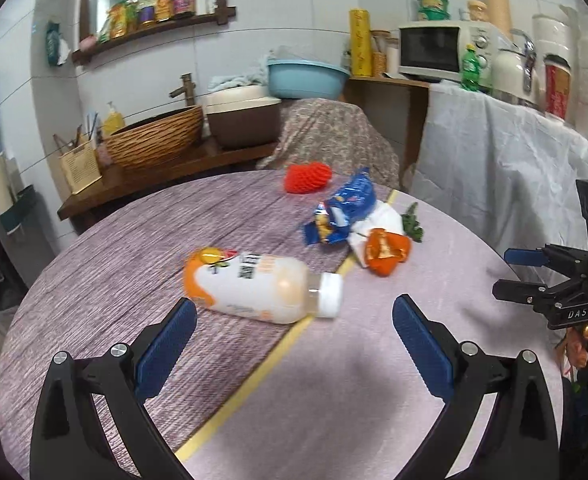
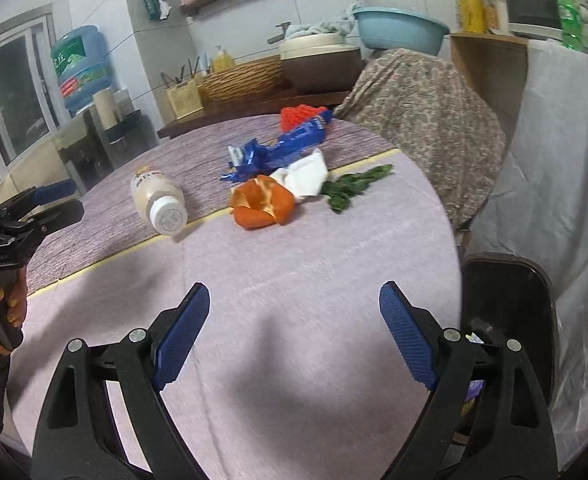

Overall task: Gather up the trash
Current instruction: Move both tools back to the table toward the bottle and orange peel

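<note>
Left wrist view: round purple-clothed table (image 1: 94, 264) carries the trash. Lying white-and-orange plastic drink bottle (image 1: 254, 284) sits just ahead of my left claw (image 1: 294, 320), pads spread, cap pointing right. My right claw (image 2: 294, 312), also spread, hangs farther off.

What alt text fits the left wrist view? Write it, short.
The open left gripper hovers over a round table, its jaws apart just short of a bottle lying on its side. Beyond lie a blue wrapper, orange peel, a tissue, greens and red netting.
</note>
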A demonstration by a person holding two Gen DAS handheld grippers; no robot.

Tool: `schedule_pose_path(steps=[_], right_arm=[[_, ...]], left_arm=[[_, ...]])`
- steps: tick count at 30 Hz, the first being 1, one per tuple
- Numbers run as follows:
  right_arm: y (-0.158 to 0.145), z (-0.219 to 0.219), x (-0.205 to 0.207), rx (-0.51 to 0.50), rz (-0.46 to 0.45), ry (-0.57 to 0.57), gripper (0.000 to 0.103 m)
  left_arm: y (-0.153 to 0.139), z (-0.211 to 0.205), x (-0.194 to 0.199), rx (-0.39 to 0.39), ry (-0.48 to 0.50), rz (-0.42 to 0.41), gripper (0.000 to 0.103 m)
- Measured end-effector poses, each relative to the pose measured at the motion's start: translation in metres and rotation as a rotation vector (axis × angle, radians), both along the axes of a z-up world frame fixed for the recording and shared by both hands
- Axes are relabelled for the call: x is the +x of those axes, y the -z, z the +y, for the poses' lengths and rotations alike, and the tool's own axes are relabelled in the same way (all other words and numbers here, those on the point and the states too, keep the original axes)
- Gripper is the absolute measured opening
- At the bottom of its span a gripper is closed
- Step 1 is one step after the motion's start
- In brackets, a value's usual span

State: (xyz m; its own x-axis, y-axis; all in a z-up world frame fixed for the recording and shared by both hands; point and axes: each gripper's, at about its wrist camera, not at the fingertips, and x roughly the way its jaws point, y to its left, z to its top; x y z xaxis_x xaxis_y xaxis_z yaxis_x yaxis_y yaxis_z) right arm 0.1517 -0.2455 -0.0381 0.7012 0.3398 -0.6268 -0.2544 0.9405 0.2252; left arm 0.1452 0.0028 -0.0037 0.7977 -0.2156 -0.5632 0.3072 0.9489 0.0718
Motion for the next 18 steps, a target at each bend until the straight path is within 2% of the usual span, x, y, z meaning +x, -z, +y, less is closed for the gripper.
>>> schedule_pose_path(steps=[5,10,14,18], right_arm=[[-0.006,0.018,0.022,-0.041,-0.012,0.002,0.086],[-0.009,0.035,0.052,-0.061,0.011,-0.031,0.086],[-0.003,0.049,0.081,-0.088,0.050,-0.044,0.074],[0.009,0.057,0.109,-0.111,0.103,-0.042,0.066]], left_arm=[[0.004,0.022,0.004,-0.059,-0.030,0.017,0.097],[0.009,0.024,0.007,-0.073,-0.031,0.030,0.097],[0.010,0.024,0.007,-0.083,-0.023,0.027,0.097],[0.009,0.024,0.008,-0.064,-0.014,0.024,0.097]])
